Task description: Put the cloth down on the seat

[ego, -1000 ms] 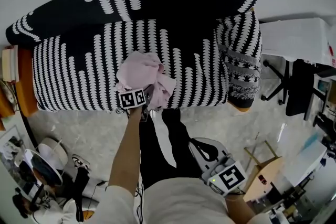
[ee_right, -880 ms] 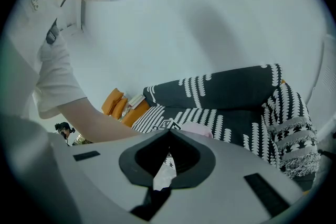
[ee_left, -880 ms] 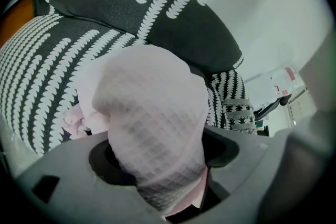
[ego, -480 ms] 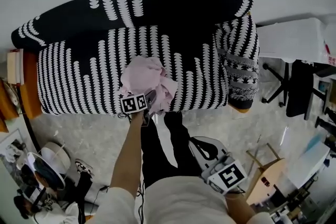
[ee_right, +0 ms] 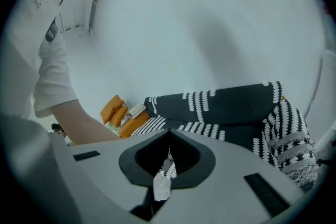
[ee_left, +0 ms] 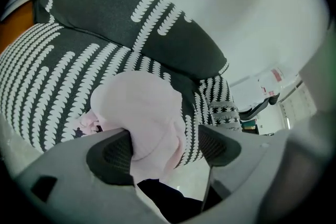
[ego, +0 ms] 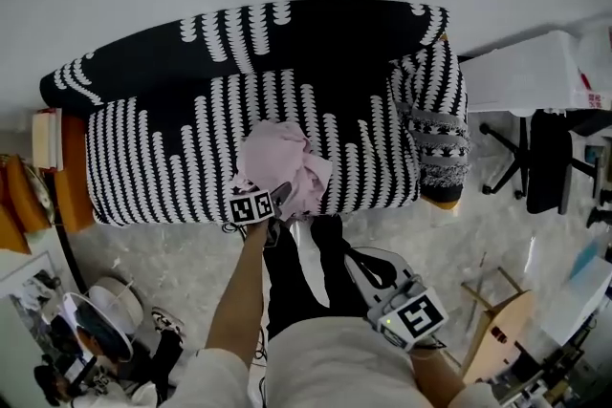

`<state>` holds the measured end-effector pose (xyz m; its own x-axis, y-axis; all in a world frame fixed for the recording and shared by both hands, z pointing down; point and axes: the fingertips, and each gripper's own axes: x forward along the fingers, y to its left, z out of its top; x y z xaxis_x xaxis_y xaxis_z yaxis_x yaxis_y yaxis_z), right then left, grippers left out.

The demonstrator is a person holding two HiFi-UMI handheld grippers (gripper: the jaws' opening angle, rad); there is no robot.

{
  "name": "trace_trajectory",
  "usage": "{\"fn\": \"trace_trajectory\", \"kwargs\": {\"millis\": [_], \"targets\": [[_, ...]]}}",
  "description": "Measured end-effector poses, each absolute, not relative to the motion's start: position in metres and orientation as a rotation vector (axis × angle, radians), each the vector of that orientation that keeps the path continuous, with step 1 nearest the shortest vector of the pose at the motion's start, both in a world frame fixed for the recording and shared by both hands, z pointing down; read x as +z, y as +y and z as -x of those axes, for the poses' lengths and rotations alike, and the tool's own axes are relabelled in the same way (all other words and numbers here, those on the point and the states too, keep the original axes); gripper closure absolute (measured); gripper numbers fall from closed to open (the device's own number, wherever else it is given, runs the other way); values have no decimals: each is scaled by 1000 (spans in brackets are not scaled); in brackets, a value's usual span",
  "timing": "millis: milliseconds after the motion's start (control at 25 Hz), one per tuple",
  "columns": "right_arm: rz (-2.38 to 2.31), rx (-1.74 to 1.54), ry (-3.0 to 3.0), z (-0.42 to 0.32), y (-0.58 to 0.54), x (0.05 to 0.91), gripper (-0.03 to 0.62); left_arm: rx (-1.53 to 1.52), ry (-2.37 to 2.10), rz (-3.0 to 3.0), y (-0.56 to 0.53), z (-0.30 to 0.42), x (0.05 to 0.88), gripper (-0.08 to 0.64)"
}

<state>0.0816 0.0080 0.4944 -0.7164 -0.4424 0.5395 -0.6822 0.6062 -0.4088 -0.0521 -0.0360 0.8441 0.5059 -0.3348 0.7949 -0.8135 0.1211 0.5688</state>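
The pink cloth (ego: pixel 282 169) lies crumpled on the striped black-and-white sofa seat (ego: pixel 163 158), at its front edge, with a fold hanging over. My left gripper (ego: pixel 279 196) sits at the cloth's near side, jaws spread wide. In the left gripper view the cloth (ee_left: pixel 142 113) bulges between the jaws and rests against the left pad (ee_left: pixel 113 152); the right pad stands apart from it, so my left gripper (ee_left: pixel 167 144) is open. My right gripper (ego: pixel 368 270) hangs low by the person's waist, away from the sofa. The right gripper view shows my right gripper (ee_right: pixel 168 157) shut, with nothing in it.
The sofa's right armrest (ego: pixel 435 110) stands beside a white table (ego: pixel 521 72) and a black office chair (ego: pixel 545 158). Orange cushions and books (ego: pixel 53 177) lie at the sofa's left end. A fan (ego: pixel 91 330) and a wooden stool (ego: pixel 497 339) stand on the pale floor.
The sofa has slid lower and to the right in the head view. The cloth has stayed at the seat's front edge, with the left gripper still at its near side. The right gripper has hardly moved.
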Motion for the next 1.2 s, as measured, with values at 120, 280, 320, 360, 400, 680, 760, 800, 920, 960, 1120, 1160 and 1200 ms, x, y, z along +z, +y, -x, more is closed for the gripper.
{"fn": "trace_trajectory", "kwargs": {"millis": [120,280,320,360,400,680,760,800,920,960,1120,1160,1200], "targets": [[-919,843,-2462,-76,10,487,584,453,-1044,-1490,-30,53,831,184],[-952,823,-2475,-72,11,478,584,477,-1040,-1497,-20,59,821,186],[-961,816,-2479,-71,11,476,584,480,-1037,-1498,-18,60,819,186],[-972,809,-2481,-69,11,473,584,483,-1034,-1500,-17,62,818,186],[-982,803,-2484,-68,12,471,584,485,-1031,-1501,-15,63,816,186],[-1037,761,-2502,-59,18,454,584,485,-996,-1567,-11,70,788,256],[-1050,753,-2508,-55,19,450,584,460,-988,-1592,-13,71,775,280],[-1055,746,-2514,-52,19,448,584,449,-987,-1608,-14,72,769,295],[-1073,721,-2534,-43,19,440,584,419,-978,-1655,-15,76,749,352],[-1078,712,-2539,-40,19,437,584,408,-974,-1669,-15,78,743,360],[-1101,674,-2562,-29,18,427,584,371,-964,-1718,-11,88,721,430],[-1108,666,-2565,-26,18,425,584,363,-957,-1732,-9,90,715,450],[-1115,659,-2569,-24,18,423,584,355,-951,-1748,-8,92,708,475]]}}
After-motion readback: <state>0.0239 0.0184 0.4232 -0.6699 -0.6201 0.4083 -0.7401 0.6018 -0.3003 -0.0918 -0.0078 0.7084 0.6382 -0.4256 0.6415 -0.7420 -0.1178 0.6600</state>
